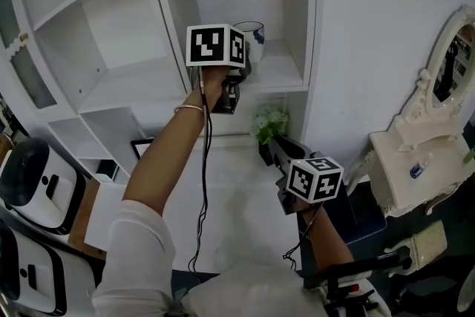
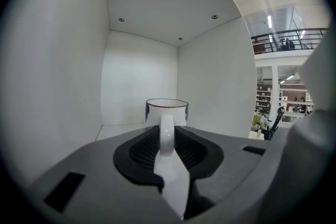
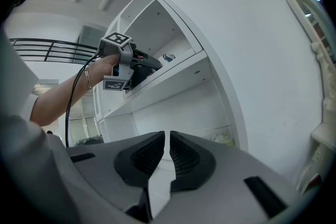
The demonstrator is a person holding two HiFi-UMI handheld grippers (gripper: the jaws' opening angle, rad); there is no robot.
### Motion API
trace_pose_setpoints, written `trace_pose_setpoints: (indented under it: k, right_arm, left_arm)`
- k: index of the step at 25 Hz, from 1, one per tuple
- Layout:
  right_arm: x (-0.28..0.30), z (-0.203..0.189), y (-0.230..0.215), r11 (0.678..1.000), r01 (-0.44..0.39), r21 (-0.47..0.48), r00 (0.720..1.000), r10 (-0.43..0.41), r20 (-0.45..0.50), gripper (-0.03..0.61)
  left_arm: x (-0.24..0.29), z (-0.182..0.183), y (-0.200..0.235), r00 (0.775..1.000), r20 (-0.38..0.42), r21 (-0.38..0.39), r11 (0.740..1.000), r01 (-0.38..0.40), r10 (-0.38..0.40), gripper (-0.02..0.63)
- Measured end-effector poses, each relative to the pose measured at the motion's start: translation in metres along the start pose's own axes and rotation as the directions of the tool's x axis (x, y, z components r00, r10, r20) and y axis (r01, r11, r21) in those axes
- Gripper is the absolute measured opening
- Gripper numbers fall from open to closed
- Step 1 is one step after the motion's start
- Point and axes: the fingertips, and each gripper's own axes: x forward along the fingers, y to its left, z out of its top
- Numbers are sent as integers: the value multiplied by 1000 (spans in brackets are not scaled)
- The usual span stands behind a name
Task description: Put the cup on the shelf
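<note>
My left tongs are reaching into the upper right compartment of the white shelf and are closing on the handle of the cup. The ribbed pads are lying against both sides of the handle, with no gap that I can see. The cup is standing upright on the compartment's board, set back from the front edge and nearer the right wall than the left. I am judging this to be the setting-down step, with only the letting go left. To do it well, I am thinking of first feeling that the base is sitting flat. Then I would part the jaws only enough to free the handle. After that I would draw straight back along the handle's own line, so that neither pad drags it and swings the cup toward the wall. The compartment is holding nothing but this cup, which has a dark rim and blue markings. From rim height I cannot tell whether anything is in it. Further right and lower, under the shelf, a small dark pot is holding a pale green plant. My right tongs are hanging just beside the pot, closed on nothing. At the far right a white dressing table is carrying an oval mirror.
</note>
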Motion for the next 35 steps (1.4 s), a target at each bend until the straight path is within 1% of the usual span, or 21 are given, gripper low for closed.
trace_pose_setpoints:
  k: [3,9,15,20,24,28,31,35]
  right_arm:
    - [-2,-1,0,1000,3,4,1000,-3,-1,49]
    - [-7,-4,2,1000,5,9,1000,-5,1,49]
    - [-12,-6,8,1000,8,7,1000,-8,0,49]
    - [-16,-9,11,1000,24,-4,1000,-24,-10,49]
    - [-20,-12,16,999,39,-14,999,-39,-19,49]
    - [-24,-16,23,998,57,-28,998,-58,-26,49]
    - [-28,-18,26,995,87,-49,996,-89,-27,49]
    - [-34,-20,33,991,118,-68,993,-120,-23,49]
  left_arm:
    - [-1,1,-1,1000,5,-35,999,14,-13,139]
    - [-8,0,0,1000,14,-26,999,-20,20,189]
    - [-19,0,-2,998,37,-4,999,-50,50,202]
    - [-46,11,-7,989,129,57,995,-82,74,202]
    - [-65,12,-20,984,170,87,994,-62,47,202]
    - [-85,6,-26,980,197,63,998,-15,2,202]
    - [-101,-2,-24,976,219,42,999,3,-12,202]
    - [-118,-20,-21,971,237,52,999,8,-20,202]
